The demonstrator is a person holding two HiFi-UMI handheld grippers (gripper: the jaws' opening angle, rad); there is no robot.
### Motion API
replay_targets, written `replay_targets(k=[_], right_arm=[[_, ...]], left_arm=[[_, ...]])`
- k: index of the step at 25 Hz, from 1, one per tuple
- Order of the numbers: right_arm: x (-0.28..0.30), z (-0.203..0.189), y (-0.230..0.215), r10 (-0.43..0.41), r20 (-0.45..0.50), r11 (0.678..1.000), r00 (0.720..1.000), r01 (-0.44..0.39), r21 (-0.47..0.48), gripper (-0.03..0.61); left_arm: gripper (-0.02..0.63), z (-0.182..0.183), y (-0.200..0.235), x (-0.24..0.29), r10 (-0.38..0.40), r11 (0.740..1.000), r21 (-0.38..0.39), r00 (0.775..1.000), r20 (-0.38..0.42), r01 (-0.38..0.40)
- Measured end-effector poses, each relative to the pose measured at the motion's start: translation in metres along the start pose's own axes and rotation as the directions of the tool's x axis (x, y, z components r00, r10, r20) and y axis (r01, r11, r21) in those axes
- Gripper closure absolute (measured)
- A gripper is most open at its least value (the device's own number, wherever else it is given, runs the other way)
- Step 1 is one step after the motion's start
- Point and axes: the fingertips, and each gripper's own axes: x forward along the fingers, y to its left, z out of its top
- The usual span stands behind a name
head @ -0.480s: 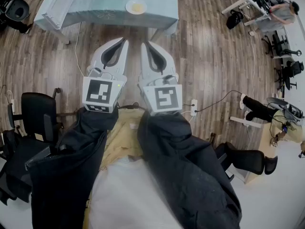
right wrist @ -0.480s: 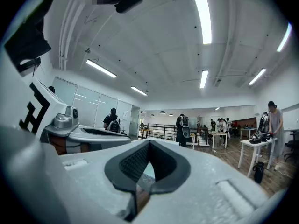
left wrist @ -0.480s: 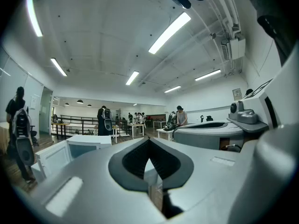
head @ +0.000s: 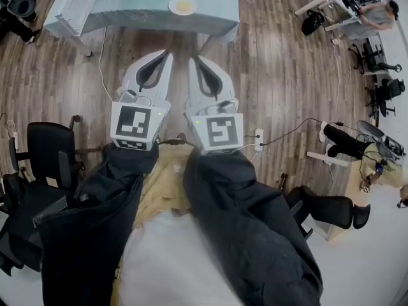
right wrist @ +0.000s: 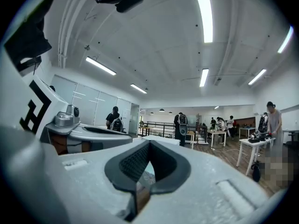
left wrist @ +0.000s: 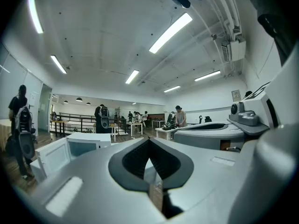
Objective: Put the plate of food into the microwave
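Note:
A white plate with yellow food (head: 182, 6) sits near the front edge of a table under a light blue cloth (head: 127, 14), at the top of the head view. A white microwave (left wrist: 77, 146) shows left of the jaws in the left gripper view, and its door looks swung open. My left gripper (head: 167, 55) and right gripper (head: 193, 59) are held level side by side over the wooden floor, short of the table. Both are shut with nothing between the fingers. Their tips meet in the left gripper view (left wrist: 149, 141) and the right gripper view (right wrist: 148, 143).
Black office chairs (head: 48, 152) stand at the left and another (head: 331, 212) at the lower right. A power strip (head: 259, 139) with cables lies on the floor at the right. People stand at desks in the background (right wrist: 273, 120).

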Motion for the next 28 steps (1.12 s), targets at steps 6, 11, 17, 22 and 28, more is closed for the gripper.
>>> replay_targets(k=[6,11,17,22,28], right_arm=[[0.002,-0.004,0.016,-0.003,-0.012,1.000,1.000,0.004,0.030,0.584],[0.006,-0.012,0.038,0.005,-0.034,0.999,0.999,-0.003,0.034,0.584],[0.008,-0.020,0.053,-0.007,-0.066,0.999,0.998,0.009,0.032,0.583],[0.006,-0.028,0.064,-0.013,-0.076,0.999,0.997,0.016,0.035,0.581],[0.008,-0.035,0.064,-0.014,-0.091,0.999,0.996,0.017,0.041,0.581]], left_arm=[[0.617,-0.008,0.009,-0.014,-0.005,1.000,-0.017,1.000,-0.014,0.005],[0.617,-0.019,0.024,-0.027,-0.006,0.999,-0.037,1.000,-0.028,0.005],[0.617,-0.027,0.033,-0.039,-0.025,0.998,-0.059,0.999,-0.040,0.023],[0.617,-0.036,0.040,-0.049,-0.037,0.997,-0.071,0.998,-0.051,0.034],[0.617,-0.046,0.046,-0.048,-0.030,0.995,-0.093,0.997,-0.074,0.023]])
